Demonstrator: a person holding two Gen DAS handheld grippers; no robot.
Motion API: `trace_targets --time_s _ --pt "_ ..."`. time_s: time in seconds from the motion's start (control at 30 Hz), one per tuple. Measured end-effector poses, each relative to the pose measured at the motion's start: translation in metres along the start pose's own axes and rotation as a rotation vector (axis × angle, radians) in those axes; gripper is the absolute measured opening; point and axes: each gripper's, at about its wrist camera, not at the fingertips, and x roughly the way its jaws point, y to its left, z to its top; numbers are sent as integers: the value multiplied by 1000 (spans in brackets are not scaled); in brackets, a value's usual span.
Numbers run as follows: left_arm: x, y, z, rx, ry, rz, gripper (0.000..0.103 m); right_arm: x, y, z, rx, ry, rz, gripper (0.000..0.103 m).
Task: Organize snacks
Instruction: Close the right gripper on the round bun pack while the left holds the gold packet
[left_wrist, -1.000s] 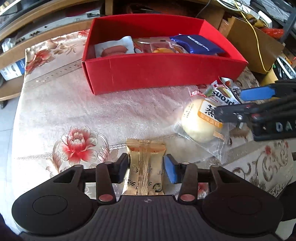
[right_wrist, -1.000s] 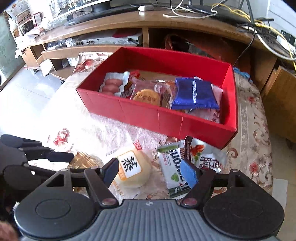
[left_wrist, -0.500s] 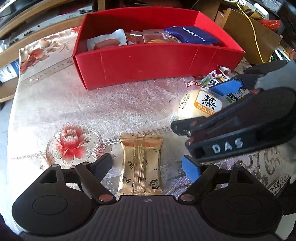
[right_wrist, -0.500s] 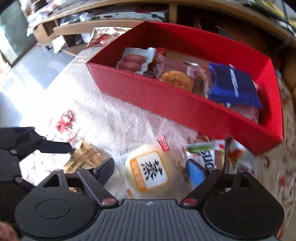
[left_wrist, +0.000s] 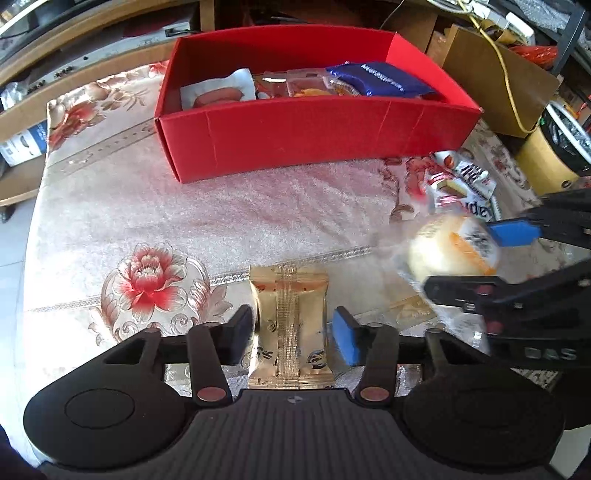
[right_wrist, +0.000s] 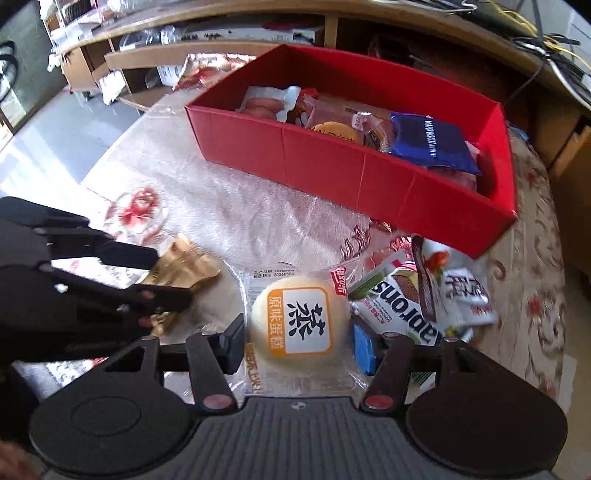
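Observation:
A gold snack packet (left_wrist: 290, 325) lies on the floral tablecloth between the jaws of my left gripper (left_wrist: 293, 334), which stands open around it with small gaps on both sides. My right gripper (right_wrist: 299, 341) has its jaws against the sides of a wrapped round steamed cake (right_wrist: 299, 325); it also shows in the left wrist view (left_wrist: 448, 251), blurred. The red box (left_wrist: 314, 136) stands behind, holding a sausage pack (left_wrist: 218, 94), a cake pack (right_wrist: 332, 127) and a blue biscuit pack (left_wrist: 380, 79).
Two more snack packs, a green-white one (right_wrist: 399, 306) and a white one (right_wrist: 461, 291), lie right of the steamed cake. A wooden shelf unit (right_wrist: 221, 22) with cables stands behind the table. A cardboard box (left_wrist: 498, 88) stands at the far right.
My left gripper's jaws have narrowed around the gold packet. My right gripper has closed onto the steamed cake and moved with it to the right in the left wrist view.

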Motion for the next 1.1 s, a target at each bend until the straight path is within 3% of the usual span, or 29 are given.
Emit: trace_targets --time_s 0.1,0.2,0.23,0.3,0.37,0.7,1.1 --pt "7 -4 2 14 -3 40 74 -3 -5 -8 32 0 -14 54" --pt "14 -8 5 16 -14 67 77 -2 -11 -9 58 0 -22 54" --pt "14 -9 6 14 -17 70 76 -3 -13 -9 64 -2 -23 54" --pt "12 -10 5 16 -27 64 58 -4 -15 -10 70 -5 -24 54" --pt "9 -11 4 10 -34 65 51 -5 -17 -11 75 -6 -22 54" --pt "-8 -13 -2 -30 -77 31 47 -16 -22 -9 82 -49 -12 54" --pt "-29 -13 15 -68 -161 2 46 -28 -26 -2 93 -113 -34 54"
